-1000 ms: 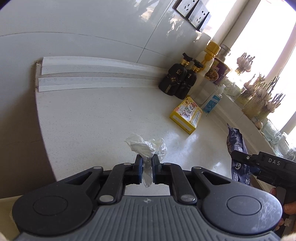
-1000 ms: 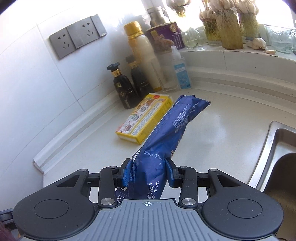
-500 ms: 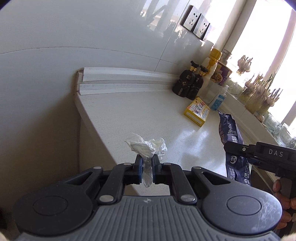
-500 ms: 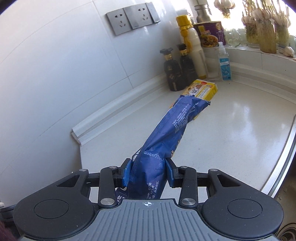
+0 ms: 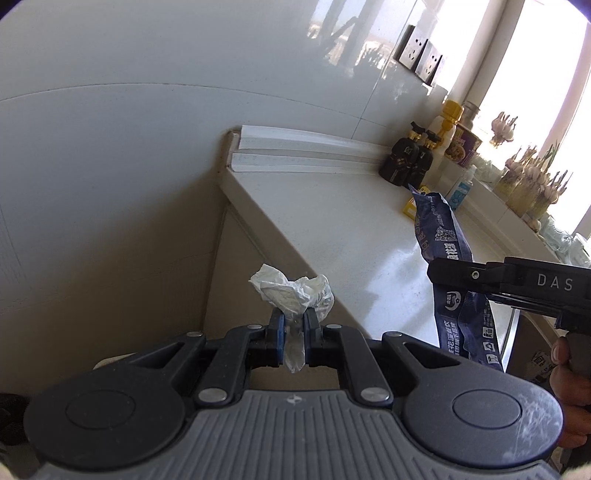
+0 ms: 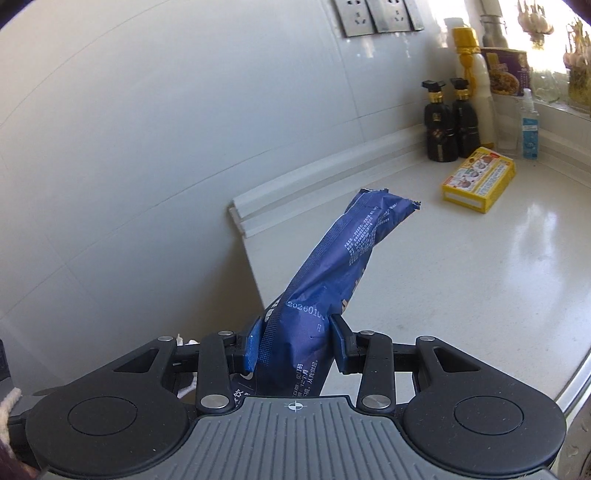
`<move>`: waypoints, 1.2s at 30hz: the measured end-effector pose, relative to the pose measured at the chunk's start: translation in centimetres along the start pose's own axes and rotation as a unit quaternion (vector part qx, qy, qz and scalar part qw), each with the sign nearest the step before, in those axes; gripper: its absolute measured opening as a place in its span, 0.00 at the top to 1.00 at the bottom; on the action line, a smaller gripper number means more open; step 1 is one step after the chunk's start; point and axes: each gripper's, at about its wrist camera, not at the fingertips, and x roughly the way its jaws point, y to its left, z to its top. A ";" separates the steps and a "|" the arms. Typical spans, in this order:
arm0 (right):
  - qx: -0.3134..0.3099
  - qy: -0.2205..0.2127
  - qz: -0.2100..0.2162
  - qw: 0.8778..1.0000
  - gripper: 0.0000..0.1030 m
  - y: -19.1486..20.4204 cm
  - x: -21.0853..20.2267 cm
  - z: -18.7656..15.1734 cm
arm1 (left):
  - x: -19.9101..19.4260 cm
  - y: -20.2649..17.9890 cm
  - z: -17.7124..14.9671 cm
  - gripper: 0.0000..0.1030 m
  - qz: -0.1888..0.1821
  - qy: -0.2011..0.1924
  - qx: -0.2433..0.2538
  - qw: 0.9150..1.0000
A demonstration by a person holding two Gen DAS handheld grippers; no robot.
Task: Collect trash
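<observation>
My left gripper (image 5: 293, 325) is shut on a crumpled white tissue (image 5: 291, 291) and holds it in the air off the left end of the white counter (image 5: 332, 221). My right gripper (image 6: 295, 334) is shut on a long blue snack wrapper (image 6: 332, 258) that sticks up and forward above the counter's left end. The wrapper (image 5: 443, 240) and the right gripper's side (image 5: 517, 284) also show at the right of the left wrist view.
A yellow box (image 6: 478, 179) lies on the counter (image 6: 461, 277). Two dark bottles (image 6: 448, 120), a tall yellow-capped bottle (image 6: 471, 74), a small spray bottle (image 6: 530, 125) and jars stand along the back. Wall sockets (image 6: 376, 14) sit above. The beige cabinet side (image 5: 236, 258) drops below the counter's left end.
Both grippers have pulled back and leftward from the counter, still holding their trash. The counter's left end and cabinet side have come into view; the yellow box and bottles look farther away.
</observation>
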 end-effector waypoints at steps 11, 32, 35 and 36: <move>-0.070 0.042 0.039 0.996 0.63 6.8 2.3 -4.8 | -1.8 4.0 -3.2 0.91 0.038 -0.004 0.001 0.999; -0.196 0.079 0.049 0.976 0.63 11.4 10.6 -14.4 | 2.1 10.7 -10.2 0.91 0.107 0.037 -0.016 0.993; -0.205 0.097 0.062 0.972 0.63 10.8 13.1 -15.3 | 3.1 11.6 -11.0 0.91 0.112 0.049 -0.020 0.992; -0.206 0.104 0.064 0.971 0.63 10.6 13.6 -15.7 | 3.5 11.9 -11.2 0.91 0.113 0.053 -0.021 0.992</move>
